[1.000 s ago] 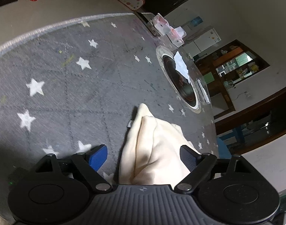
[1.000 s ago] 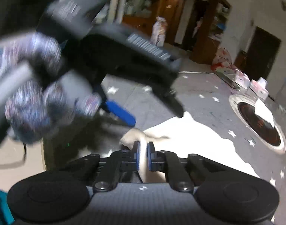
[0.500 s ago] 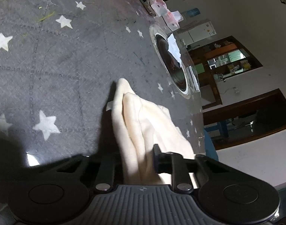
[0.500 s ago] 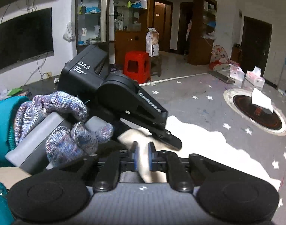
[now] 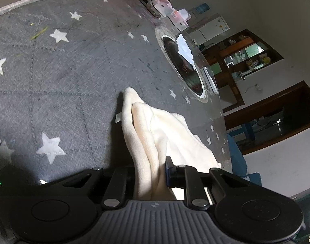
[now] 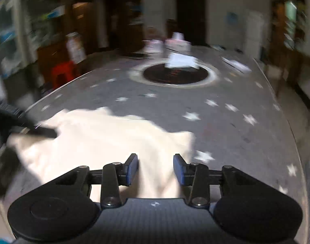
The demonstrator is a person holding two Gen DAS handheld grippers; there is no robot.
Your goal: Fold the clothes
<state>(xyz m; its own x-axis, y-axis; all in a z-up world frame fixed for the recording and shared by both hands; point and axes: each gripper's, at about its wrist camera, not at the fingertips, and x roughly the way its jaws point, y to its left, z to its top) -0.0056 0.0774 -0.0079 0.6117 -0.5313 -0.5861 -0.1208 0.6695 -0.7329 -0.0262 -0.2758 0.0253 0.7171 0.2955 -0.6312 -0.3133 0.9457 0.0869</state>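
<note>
- Left wrist view: the left tongs [image 5: 150, 172] pinch a bunched ridge of the cream garment [image 5: 155, 130], which lies on the star-patterned counter [image 5: 53, 71]. A fold is likely under way.
- Right wrist view: blurred; the right tongs [image 6: 155, 167] are opening over the garment [image 6: 98, 136], pads clear of the cloth. Next they need a fresh edge.

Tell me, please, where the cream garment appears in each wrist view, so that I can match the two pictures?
Left wrist view: the cream garment runs from centre frame down between the left gripper, whose pads pinch it.
Right wrist view: it spreads across the lower left, under the opening right gripper.
Shared landmark: the round black cooktop set in the star-patterned tabletop.
</note>
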